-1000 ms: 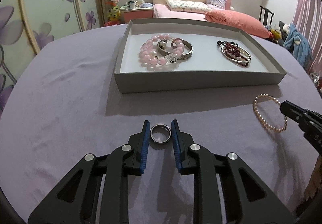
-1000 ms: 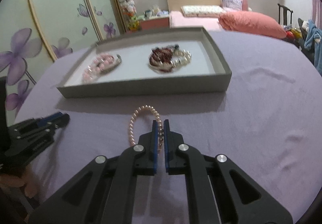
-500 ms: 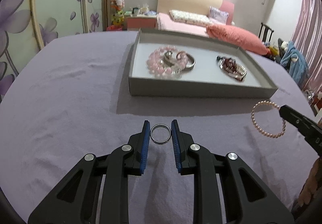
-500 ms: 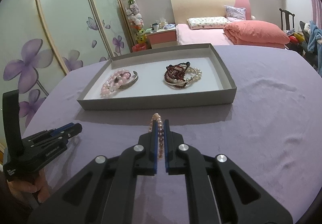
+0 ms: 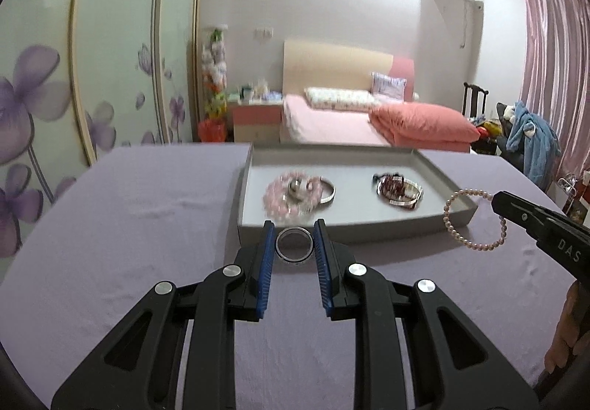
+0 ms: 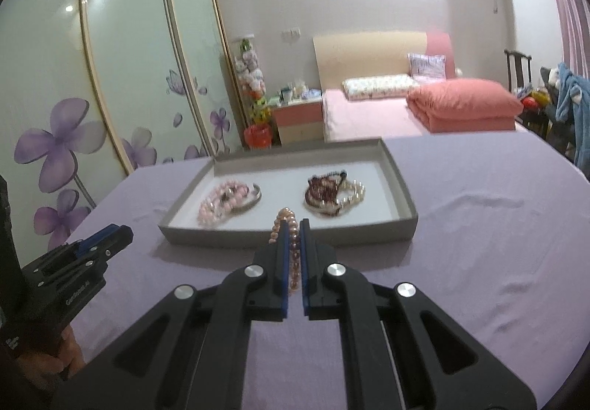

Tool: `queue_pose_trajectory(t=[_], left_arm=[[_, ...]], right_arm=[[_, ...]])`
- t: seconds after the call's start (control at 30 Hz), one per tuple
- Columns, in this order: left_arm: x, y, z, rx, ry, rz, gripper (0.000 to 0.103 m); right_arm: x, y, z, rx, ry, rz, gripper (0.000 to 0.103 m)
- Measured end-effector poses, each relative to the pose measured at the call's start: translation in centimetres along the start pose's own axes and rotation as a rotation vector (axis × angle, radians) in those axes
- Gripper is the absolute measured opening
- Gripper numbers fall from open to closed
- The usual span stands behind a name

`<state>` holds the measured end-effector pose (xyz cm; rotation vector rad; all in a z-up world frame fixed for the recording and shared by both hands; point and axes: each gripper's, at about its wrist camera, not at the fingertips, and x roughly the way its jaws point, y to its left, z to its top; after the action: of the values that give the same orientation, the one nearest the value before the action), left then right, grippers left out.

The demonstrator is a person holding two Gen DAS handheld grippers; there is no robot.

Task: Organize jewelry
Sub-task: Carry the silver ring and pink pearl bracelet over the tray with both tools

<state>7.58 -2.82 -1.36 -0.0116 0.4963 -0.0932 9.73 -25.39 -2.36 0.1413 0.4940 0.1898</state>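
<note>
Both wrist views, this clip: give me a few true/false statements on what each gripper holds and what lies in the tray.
1. The left gripper is shut on a metal ring. True.
2. The right gripper is open. False: it is shut on a pearl bracelet.
3. The grey tray holds two clusters of jewelry. True.
4. The pink bead bracelet lies on the purple cloth. False: it lies in the tray.
5. The pearl bracelet lies in the tray. False: it hangs from the right gripper.

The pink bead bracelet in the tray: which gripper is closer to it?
Left. The left gripper, holding a metal ring, is straight in front of the pink bead bracelet. The right gripper, holding a pearl bracelet, is off toward the tray's other end.
</note>
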Motion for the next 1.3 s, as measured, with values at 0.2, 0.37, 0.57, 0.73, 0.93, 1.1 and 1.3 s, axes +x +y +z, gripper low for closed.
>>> queue_pose_trajectory(t=[0.2,0.37,0.57,0.73,0.93,1.1,1.3], left_arm=[[-1.1,-1.1,0.9,0.024,-0.090,0.021,0.023],[-1.3,-1.7,1.3,0.013,-0.116,0.009,0.023],[-0.8,-2.0,1.9,0.007,-0.135,0.002,0.023],[-0.7,-2.2,2.8,0.000,-0.164,0.009,0.023],[-0.3,-2.4,3.5,0.003,-0.197,0.017,0.023],[0.4,-2.6,3.6,0.007,-0.199,0.019,0.023],[1.9,-2.8,4.0,0.013,-0.187,0.025,0.023]], right_arm=[[-1.5,0.8,0.6,-0.016,-0.092,-0.010,0.006],[-2.1,1.3,1.2,-0.018,-0.143,-0.013,0.006],[-2.3,2.0,2.3,-0.036,-0.202,-0.021,0.006],[-2.1,2.5,3.2,-0.047,-0.258,-0.047,0.006],[-1.6,2.5,4.0,-0.054,-0.308,-0.069,0.006],[-0.7,2.4,4.8,-0.059,-0.321,-0.080,0.006],[0.7,2.3,5.7,-0.058,-0.325,-0.091,0.006]])
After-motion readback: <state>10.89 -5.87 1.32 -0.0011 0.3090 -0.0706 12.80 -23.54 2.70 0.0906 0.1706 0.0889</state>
